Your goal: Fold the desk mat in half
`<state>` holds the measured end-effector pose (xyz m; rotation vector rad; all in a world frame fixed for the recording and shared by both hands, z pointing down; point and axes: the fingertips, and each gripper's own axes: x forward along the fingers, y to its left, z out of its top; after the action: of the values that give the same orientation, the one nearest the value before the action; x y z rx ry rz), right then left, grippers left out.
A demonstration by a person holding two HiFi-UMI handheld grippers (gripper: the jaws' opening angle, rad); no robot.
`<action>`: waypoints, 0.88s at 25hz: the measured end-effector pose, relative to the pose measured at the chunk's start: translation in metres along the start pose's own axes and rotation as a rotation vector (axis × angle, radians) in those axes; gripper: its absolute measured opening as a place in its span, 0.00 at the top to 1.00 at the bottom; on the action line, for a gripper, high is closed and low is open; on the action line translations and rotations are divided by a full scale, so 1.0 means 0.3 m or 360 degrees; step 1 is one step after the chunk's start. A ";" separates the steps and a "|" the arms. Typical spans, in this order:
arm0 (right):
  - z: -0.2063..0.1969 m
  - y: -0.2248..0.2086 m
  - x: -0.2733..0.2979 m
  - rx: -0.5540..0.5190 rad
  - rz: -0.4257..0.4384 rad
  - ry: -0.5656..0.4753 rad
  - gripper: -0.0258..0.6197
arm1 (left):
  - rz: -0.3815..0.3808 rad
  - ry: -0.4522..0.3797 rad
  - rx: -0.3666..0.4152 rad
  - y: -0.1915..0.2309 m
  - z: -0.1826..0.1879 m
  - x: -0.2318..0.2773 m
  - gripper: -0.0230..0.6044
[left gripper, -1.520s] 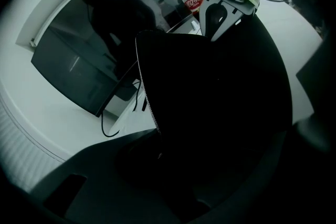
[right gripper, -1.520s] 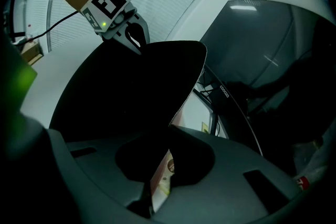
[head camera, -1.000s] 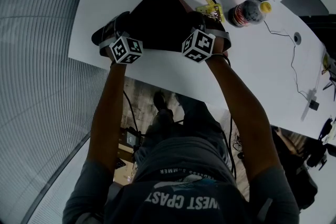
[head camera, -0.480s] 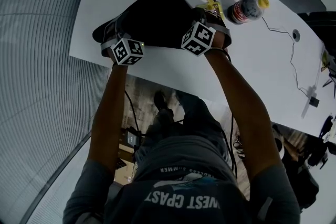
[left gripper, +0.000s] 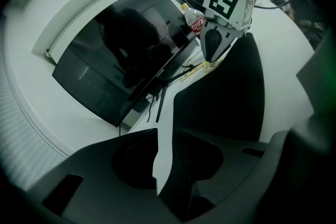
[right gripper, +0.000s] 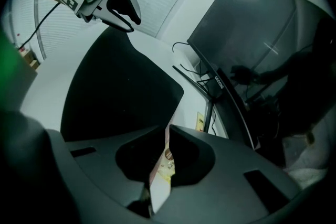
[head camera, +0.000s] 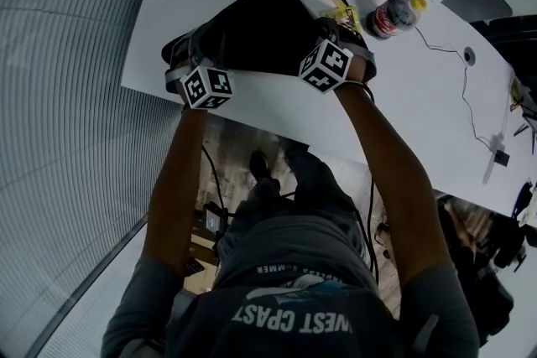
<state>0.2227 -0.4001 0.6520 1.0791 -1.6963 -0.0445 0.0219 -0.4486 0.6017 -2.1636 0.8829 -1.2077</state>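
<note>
Left hand-held gripper (left gripper: 161, 138), its jaws just opened a little, grips nothing. Right hand-held gripper (right gripper: 167, 136) is nearly closed at the desk mat (head camera: 256, 23), which lies on the bench (head camera: 403, 105) at 12 o'clock. I think the edges should match before pressing.

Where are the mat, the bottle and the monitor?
mat (head camera: 252, 29): head view, middle of its dark top face.
bottle (head camera: 390, 17): head view, its body.
monitor (left gripper: 115, 55): left gripper view, its screen.
</note>
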 end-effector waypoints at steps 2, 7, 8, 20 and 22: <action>0.010 0.002 -0.026 0.0015 -0.0017 -0.0005 0.89 | 0.0015 -0.0037 -0.0005 0.019 0.009 -0.033 0.79; 0.041 -0.004 -0.123 0.0092 -0.0053 -0.0056 0.89 | 0.0038 -0.0146 0.0000 0.071 0.049 -0.140 0.80; 0.049 -0.005 -0.148 0.0114 -0.0058 -0.0071 0.89 | 0.0044 -0.0173 0.0007 0.081 0.059 -0.166 0.81; 0.277 -0.061 -0.586 0.0417 -0.0147 -0.0397 0.90 | 0.0160 -0.0427 -0.0066 0.281 0.133 -0.544 0.85; 0.325 -0.051 -0.660 0.0433 -0.0138 -0.0461 0.90 | 0.0175 -0.0453 -0.0094 0.306 0.125 -0.614 0.85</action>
<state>0.1593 -0.3220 0.4549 1.4032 -1.9531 -0.0266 -0.0450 -0.3684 0.4205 -2.2302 0.9083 -0.8050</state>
